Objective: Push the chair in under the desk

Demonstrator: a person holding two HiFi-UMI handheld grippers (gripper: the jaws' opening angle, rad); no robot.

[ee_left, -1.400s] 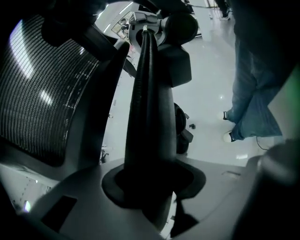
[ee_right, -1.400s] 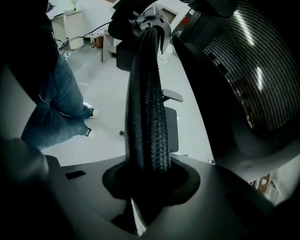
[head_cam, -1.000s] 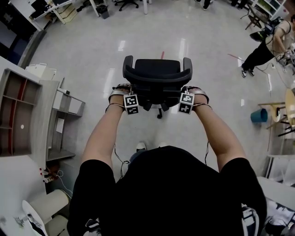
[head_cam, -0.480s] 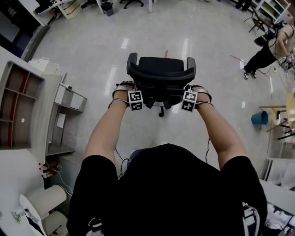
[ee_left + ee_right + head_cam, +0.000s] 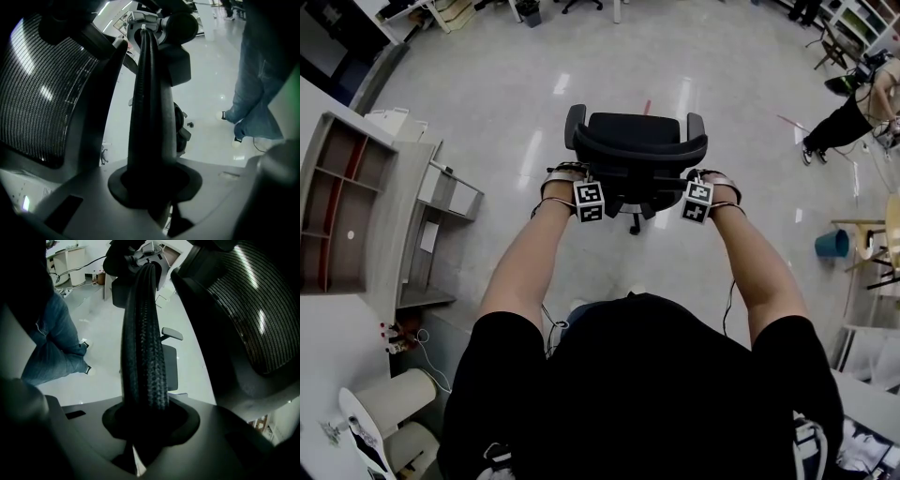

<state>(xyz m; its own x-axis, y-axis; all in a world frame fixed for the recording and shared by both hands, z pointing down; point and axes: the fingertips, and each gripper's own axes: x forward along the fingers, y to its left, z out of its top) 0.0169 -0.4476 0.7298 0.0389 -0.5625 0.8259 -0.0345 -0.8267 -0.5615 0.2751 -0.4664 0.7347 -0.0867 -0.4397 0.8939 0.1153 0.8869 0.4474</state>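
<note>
Left gripper (image 5: 146, 42) first: its jaws have just squeezed the last bit together and now read as one dark bar, with nothing visible between them. Right gripper (image 5: 147, 277) is the same story, jaws together, tips up by the chair's arm hardware. Neither view shows a part of the chair pinched, so my call is two closed tools used as pushers, not clamps.

And look at the placement! One gripper sits at each rear corner of the office chair (image 5: 637, 155), just behind and below the left armrest (image 5: 575, 127) and the right armrest (image 5: 697, 128), either side of the mesh backrest (image 5: 33, 93). That symmetry looks deliberate: equal pressure on both sides should keep a wheeled chair rolling straight and not spinning off.

The chair itself stands out on the open floor (image 5: 487, 103), well apart from the grey shelving unit (image 5: 356, 216) along the floor's left edge. No desk is right in front of it yet, so the push seems barely begun.

Head count: one chair, two armrests, two grippers, one blue bin (image 5: 831, 244) near the floor's right edge, one other person (image 5: 848, 117) in the far right corner.
</note>
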